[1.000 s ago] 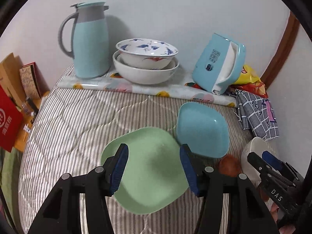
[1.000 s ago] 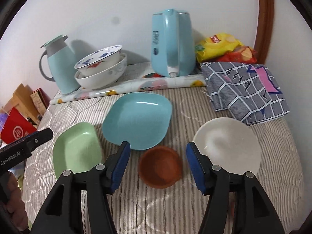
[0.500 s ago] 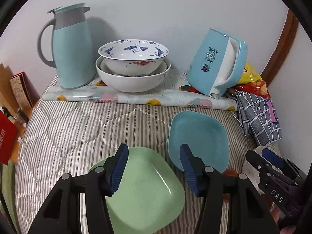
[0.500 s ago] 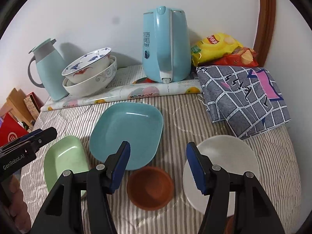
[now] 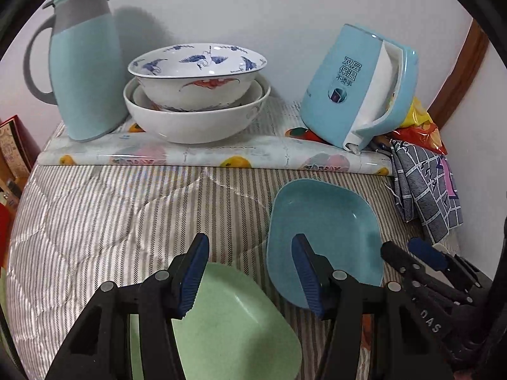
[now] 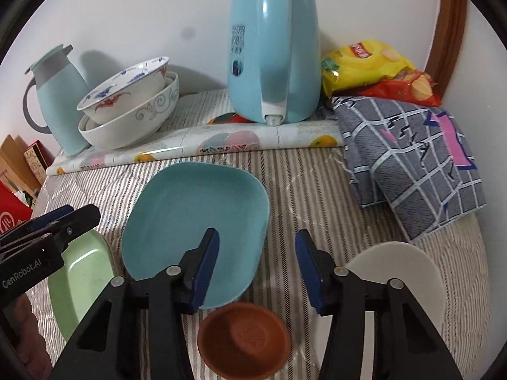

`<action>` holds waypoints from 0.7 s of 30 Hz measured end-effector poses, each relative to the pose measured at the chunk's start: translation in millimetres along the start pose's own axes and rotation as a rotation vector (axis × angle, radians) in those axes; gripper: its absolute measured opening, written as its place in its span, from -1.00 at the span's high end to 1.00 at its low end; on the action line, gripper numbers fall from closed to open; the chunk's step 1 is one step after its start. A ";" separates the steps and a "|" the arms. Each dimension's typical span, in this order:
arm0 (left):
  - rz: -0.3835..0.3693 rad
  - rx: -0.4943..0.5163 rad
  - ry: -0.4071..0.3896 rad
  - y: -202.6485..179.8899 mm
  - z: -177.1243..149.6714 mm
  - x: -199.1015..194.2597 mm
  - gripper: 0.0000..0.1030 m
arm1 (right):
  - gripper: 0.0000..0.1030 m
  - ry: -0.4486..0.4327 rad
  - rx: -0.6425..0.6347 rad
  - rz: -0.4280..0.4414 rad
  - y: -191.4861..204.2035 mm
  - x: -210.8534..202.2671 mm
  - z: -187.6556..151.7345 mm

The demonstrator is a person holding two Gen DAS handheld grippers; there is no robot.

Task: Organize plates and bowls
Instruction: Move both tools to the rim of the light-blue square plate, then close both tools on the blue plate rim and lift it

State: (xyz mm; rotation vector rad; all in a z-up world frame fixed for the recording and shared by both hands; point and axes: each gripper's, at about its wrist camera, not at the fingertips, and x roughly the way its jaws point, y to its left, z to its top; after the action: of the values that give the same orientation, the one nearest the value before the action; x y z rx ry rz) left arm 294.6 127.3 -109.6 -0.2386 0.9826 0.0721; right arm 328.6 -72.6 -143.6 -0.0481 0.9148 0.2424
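A green square plate [image 5: 234, 323] [image 6: 82, 278] lies near the front left of the striped quilt. A blue square plate [image 5: 326, 228] [image 6: 196, 218] lies beside it. A small brown bowl [image 6: 244, 338] and a white plate [image 6: 402, 272] lie to its right. Two stacked white patterned bowls [image 5: 196, 95] [image 6: 130, 107] stand at the back. My left gripper [image 5: 250, 272] is open and empty, over the green plate's far edge. My right gripper [image 6: 256, 266] is open and empty, above the brown bowl, beside the blue plate.
A teal jug [image 5: 85, 63] and a blue kettle [image 6: 272, 50] stand on a fruit-print mat [image 5: 202, 152] by the wall. Snack bags [image 6: 374, 69] and a grey checked cloth [image 6: 412, 158] lie at the right. Boxes [image 6: 19, 171] stand off the left edge.
Both grippers moved forward toward the wall and lower; the plates and bowls now sit nearer the bottom of each view. Both stay open. No dish has moved.
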 end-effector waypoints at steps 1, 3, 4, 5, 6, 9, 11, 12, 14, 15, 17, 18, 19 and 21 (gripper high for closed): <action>-0.003 0.001 0.005 -0.7 1.3 3.8 0.01 | 0.06 0.003 -0.003 -0.001 0.9 2.4 0.8; -0.017 0.003 0.018 -1.9 2.9 10.3 0.05 | 0.06 0.009 -0.010 -0.007 1.9 8.1 2.6; -0.022 0.004 0.024 -2.4 3.6 13.3 0.05 | 0.06 0.014 -0.013 -0.012 2.3 11.3 3.5; -0.023 0.007 0.028 -3.3 4.2 16.7 0.06 | 0.06 0.015 -0.014 -0.015 2.5 13.0 4.1; -0.025 0.010 0.032 -4.4 4.8 20.3 0.06 | 0.06 0.016 -0.014 -0.018 2.2 14.8 4.8; -0.034 0.020 0.047 -7.0 5.7 28.6 0.07 | 0.06 0.027 -0.012 -0.023 1.6 22.3 6.4; -0.030 0.026 0.059 -9.0 6.4 35.5 0.09 | 0.06 0.039 -0.011 -0.022 1.8 27.9 7.7; -0.029 0.026 0.064 -9.2 6.9 37.9 0.10 | 0.07 0.043 -0.011 -0.023 1.6 30.7 8.3; -0.031 0.024 0.073 -9.1 8.1 43.3 0.12 | 0.10 0.052 -0.009 -0.022 1.1 36.2 9.1; -0.029 0.025 0.076 -9.4 8.4 45.3 0.13 | 0.12 0.057 -0.007 -0.022 0.9 38.7 9.3; -0.023 0.033 0.088 -11.5 8.3 51.7 0.20 | 0.23 0.070 -0.006 -0.023 0.2 44.5 9.9; -0.021 0.035 0.092 -12.7 8.0 54.0 0.22 | 0.25 0.075 -0.010 -0.028 0.9 46.9 9.9; -0.018 0.038 0.100 -14.1 7.3 57.2 0.25 | 0.30 0.085 -0.011 -0.028 1.4 50.5 10.1; -0.024 0.041 0.110 -15.7 6.3 61.3 0.38 | 0.36 0.099 -0.011 -0.020 2.1 55.3 10.4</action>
State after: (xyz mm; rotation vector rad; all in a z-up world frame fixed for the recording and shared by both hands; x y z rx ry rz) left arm 336.3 110.6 -154.6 -0.2186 1.0894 0.0168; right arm 368.6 -58.7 -180.7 -0.0801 1.0111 0.2280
